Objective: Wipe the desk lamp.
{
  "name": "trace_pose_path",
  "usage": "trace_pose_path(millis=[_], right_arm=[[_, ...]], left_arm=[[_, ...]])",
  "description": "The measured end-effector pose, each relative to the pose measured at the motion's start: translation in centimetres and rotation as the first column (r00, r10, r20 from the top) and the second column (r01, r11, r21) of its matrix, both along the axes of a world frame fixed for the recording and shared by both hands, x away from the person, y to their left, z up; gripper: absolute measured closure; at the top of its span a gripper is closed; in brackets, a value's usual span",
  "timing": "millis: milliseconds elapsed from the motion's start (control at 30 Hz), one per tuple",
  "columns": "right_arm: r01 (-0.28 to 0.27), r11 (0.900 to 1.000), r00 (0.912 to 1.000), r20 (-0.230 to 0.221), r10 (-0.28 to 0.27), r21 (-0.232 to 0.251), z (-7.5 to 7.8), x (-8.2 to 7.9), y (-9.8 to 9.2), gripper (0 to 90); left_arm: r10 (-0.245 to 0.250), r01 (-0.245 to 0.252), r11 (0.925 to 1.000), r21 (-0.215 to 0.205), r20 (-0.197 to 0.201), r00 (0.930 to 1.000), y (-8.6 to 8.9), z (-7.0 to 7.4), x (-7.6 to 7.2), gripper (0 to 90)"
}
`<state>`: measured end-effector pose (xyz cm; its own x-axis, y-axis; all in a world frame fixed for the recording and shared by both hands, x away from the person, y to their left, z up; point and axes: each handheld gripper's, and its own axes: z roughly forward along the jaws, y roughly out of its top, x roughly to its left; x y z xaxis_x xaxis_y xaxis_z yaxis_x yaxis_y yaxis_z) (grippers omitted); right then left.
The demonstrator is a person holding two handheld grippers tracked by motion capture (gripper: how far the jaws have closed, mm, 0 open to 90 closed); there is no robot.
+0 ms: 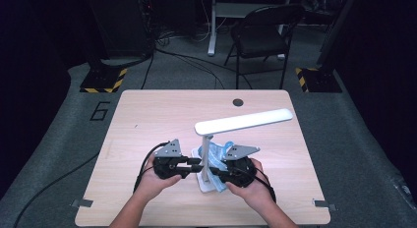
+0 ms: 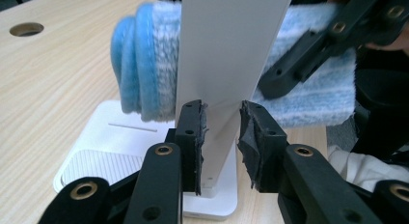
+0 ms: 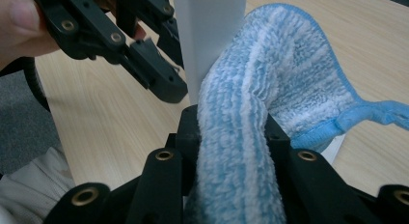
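Cloth: a blue-and-white striped microfibre cloth (image 3: 241,151) at lower centre of the right gripper view, folded up against the lamp's post – in the high view it sits just right of the post, low centre.
Lamp: a white desk lamp (image 1: 243,122), its upright post (image 2: 226,64) rising from a flat base (image 2: 120,142); the head stretches toward the upper right in the high view.
Right gripper (image 3: 231,132): jaws pinching the folded cloth, which bulges up between them.
Left gripper (image 2: 222,137): pads (image 2: 195,137) clamped on either side of the post – low on it, just above the base.
Table: light wood desk (image 1: 147,115), a round cable hole (image 1: 238,102) near the far edge.
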<state>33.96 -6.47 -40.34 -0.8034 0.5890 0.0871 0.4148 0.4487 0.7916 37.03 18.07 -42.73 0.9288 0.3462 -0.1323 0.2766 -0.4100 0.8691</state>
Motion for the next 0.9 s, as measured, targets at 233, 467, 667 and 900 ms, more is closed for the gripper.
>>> trace_pose_path(millis=[233, 467, 667, 900], right_arm=[[0.0, 1.0, 0.9999, 0.014, 0.0, -0.01, 0.7, 0.1, 0.1, 68.8], [-0.004, 1.0, 0.9996, 0.028, 0.004, -0.004, 1.3, 0.0, 0.1, 68.7], [-0.004, 1.0, 0.9986, 0.053, 0.004, 0.01, 2.3, 0.1, -0.1, 68.8], [-0.014, 0.999, 0.9949, 0.1, 0.011, 0.029, 4.3, -0.1, -0.3, 68.8]], left_arm=[[-0.003, 0.003, 0.9997, 0.025, -0.006, 1.0, 0.0, -0.5, 0.1, 70.1], [-0.002, 0.002, 1.0, 0.008, -0.018, 0.9998, 0.1, -0.6, 0.2, 69.9], [-0.002, 0.002, 1.0, 0.008, -0.014, 0.9999, 0.1, -0.6, 0.2, 69.5], [-0.002, 0.002, 1.0, 0.002, -0.026, 0.9997, 0.1, -0.7, 0.2, 68.9]])
